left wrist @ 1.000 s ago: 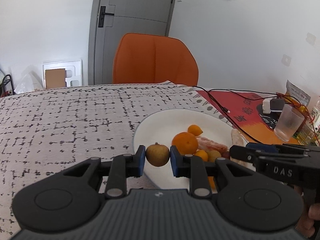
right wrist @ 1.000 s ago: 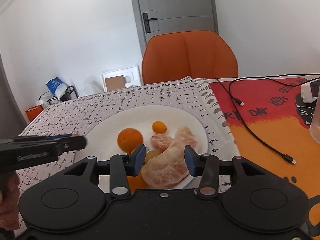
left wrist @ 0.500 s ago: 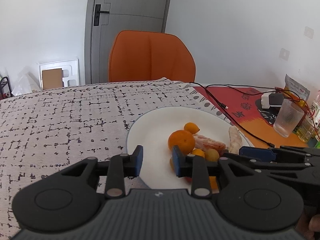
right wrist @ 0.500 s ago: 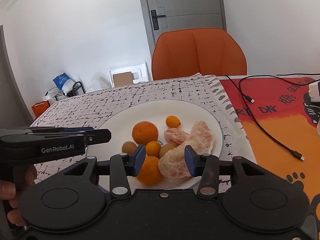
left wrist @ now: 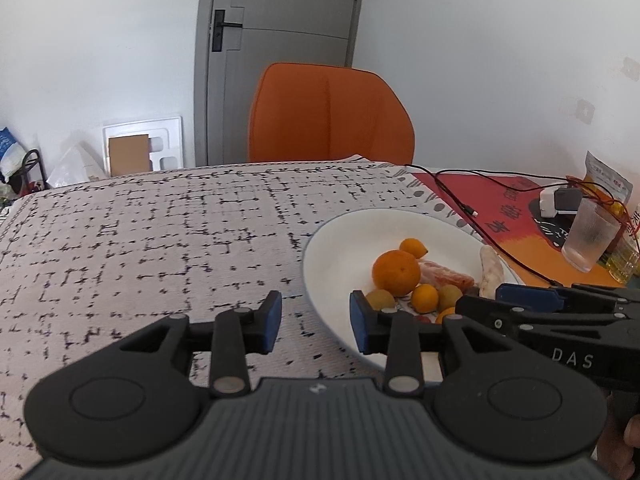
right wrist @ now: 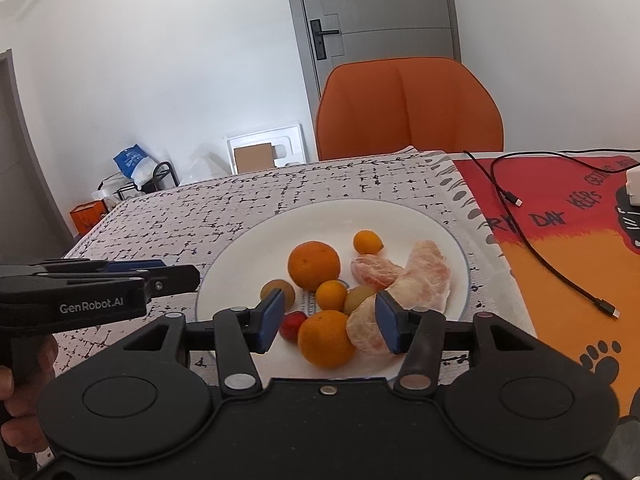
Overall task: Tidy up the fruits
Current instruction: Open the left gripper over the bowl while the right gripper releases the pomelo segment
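Both jaws widening and empty, the right gripper (right wrist: 326,322) could nudge the orange (right wrist: 327,338) at its six o'clock off the plate (right wrist: 240,256), while the left gripper (left wrist: 315,322) holds nothing.

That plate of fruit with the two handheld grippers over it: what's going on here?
A person holds a gripper in each hand over a white plate of fruit. The left gripper is empty, jaws opening, over the plate's near rim beside a small brownish fruit. The right gripper hovers low over the near side of the pile, jaws opening; its right pad sits against a peeled citrus piece, with an orange in the gap. Nothing is lifted.
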A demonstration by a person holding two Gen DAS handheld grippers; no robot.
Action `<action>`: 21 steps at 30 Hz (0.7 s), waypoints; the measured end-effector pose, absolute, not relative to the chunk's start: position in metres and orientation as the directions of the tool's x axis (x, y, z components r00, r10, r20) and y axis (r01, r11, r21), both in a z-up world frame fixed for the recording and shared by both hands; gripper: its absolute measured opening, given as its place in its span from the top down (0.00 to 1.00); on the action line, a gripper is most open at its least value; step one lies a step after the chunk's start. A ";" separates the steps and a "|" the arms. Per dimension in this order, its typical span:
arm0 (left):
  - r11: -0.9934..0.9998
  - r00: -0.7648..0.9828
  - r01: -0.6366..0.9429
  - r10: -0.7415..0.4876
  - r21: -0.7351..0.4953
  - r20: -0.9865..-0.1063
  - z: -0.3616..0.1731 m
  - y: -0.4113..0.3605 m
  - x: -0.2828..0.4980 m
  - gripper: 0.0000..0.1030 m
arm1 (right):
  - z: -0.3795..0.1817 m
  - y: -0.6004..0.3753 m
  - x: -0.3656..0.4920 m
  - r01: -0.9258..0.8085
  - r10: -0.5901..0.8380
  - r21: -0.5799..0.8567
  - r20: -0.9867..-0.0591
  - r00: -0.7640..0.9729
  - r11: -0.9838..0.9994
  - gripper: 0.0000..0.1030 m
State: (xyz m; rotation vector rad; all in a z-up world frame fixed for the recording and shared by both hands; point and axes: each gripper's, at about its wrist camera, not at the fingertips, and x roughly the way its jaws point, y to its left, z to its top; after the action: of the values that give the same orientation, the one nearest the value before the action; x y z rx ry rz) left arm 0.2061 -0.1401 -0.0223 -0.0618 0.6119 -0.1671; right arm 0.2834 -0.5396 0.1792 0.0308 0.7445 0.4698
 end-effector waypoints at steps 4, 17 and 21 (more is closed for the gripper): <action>0.986 0.806 0.124 -0.167 -0.114 -0.568 -0.019 -0.132 0.201 0.57 | 0.182 -0.537 0.280 -0.403 0.423 0.189 -0.646 0.635 0.895 0.43; 0.992 0.830 0.079 -0.118 -0.095 -0.545 -0.003 -0.114 0.170 0.18 | 0.193 -0.535 0.257 -0.410 0.441 0.207 -0.637 0.633 0.888 0.13; 0.997 0.839 0.037 -0.066 -0.065 -0.540 0.002 -0.107 0.158 0.10 | 0.197 -0.533 0.249 -0.412 0.450 0.218 -0.629 0.634 0.885 0.00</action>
State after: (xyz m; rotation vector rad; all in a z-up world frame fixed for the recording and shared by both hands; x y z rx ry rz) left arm 0.1577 -0.1075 0.0016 -0.0528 0.5732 -0.0544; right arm 0.2495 -0.5334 0.1969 0.0552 0.7341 0.4927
